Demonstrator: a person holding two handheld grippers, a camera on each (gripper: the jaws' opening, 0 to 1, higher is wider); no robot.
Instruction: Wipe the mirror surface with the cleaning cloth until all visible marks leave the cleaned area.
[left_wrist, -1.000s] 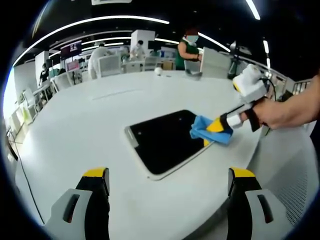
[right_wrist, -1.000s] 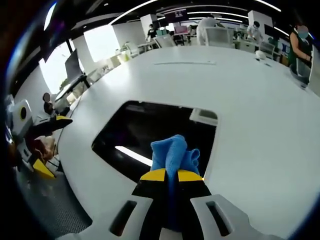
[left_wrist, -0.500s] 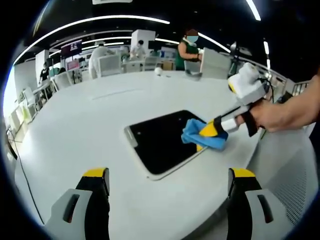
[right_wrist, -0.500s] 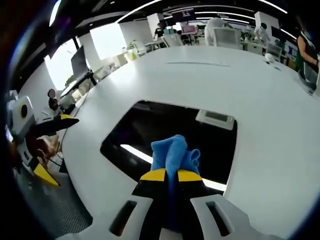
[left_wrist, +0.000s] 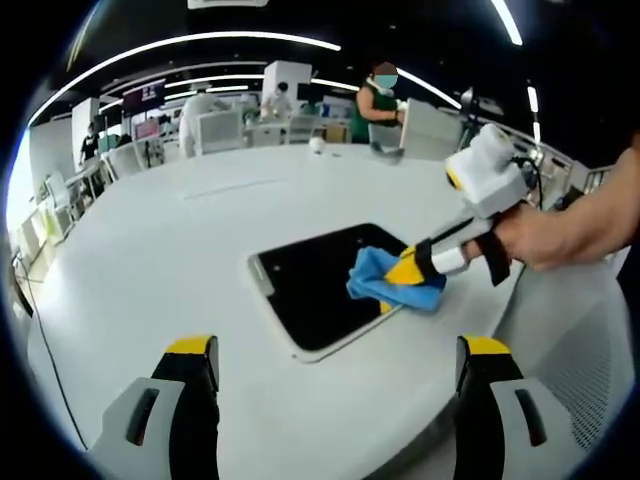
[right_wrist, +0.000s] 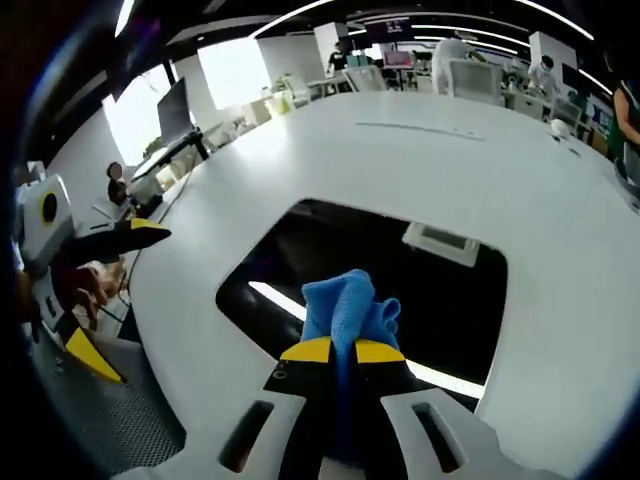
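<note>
Mirror (left_wrist: 318, 283) corner under cloth (left_wrist: 385, 282)

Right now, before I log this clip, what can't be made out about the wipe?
- Marks on the mirror: left gripper view, too small; right gripper view, ceiling reflections mask them.
- Mirror under the cloth: covered, so contact can't be confirmed.
- Mirror's near edge: right gripper view, hidden behind the right tool.
- Left tool: jaw tips alone rise from the bottom edge, the rest cut off.
</note>
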